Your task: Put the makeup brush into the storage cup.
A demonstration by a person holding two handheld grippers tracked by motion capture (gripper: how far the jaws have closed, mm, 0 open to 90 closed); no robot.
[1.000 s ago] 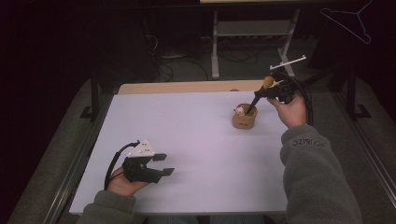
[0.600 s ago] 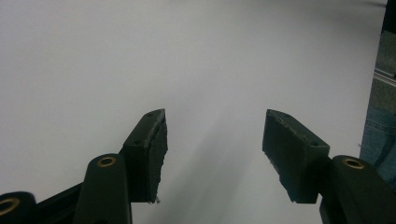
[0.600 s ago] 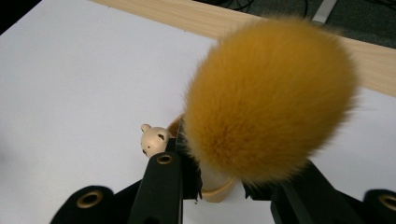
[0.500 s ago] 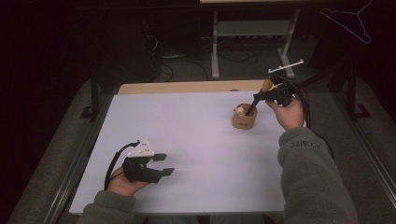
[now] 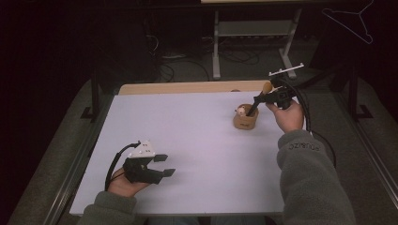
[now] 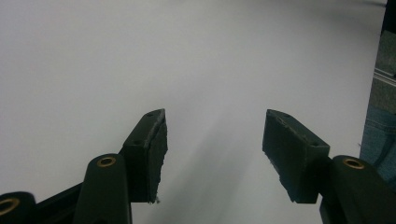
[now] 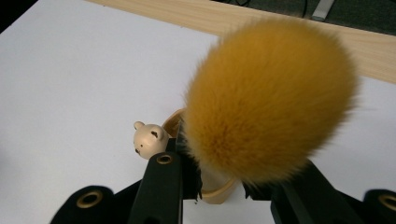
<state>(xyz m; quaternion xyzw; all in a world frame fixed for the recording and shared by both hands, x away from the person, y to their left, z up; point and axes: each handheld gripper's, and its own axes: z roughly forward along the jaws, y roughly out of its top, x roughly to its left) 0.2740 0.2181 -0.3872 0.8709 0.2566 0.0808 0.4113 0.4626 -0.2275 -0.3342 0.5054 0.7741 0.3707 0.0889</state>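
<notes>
A small wooden holder [image 5: 245, 121] with a bear head [image 7: 149, 139] on its rim stands at the table's right rear. A brush with a fluffy orange head [image 7: 268, 98] leans over it, and its dark handle [image 5: 253, 105] slants down into the holder's mouth. My right gripper [image 5: 262, 97] is shut on the brush just under the bristles, as the right gripper view [image 7: 219, 184] shows. Near the front left, my left gripper [image 5: 165, 165] rests low over the white sheet, jaws wide apart with nothing between them [image 6: 215, 140].
The white table sheet [image 5: 197, 140] ends at a bare wooden strip [image 5: 187, 87] along the far edge. Metal rails [image 5: 80, 159] run down both sides. Beyond the table are stand legs [image 5: 217, 47] and cables on the floor, and a wire hanger [image 5: 354, 18] hangs at top right.
The right gripper has dipped slightly down and left with the brush, bringing the handle deeper toward the holder. The left gripper has stayed still.
</notes>
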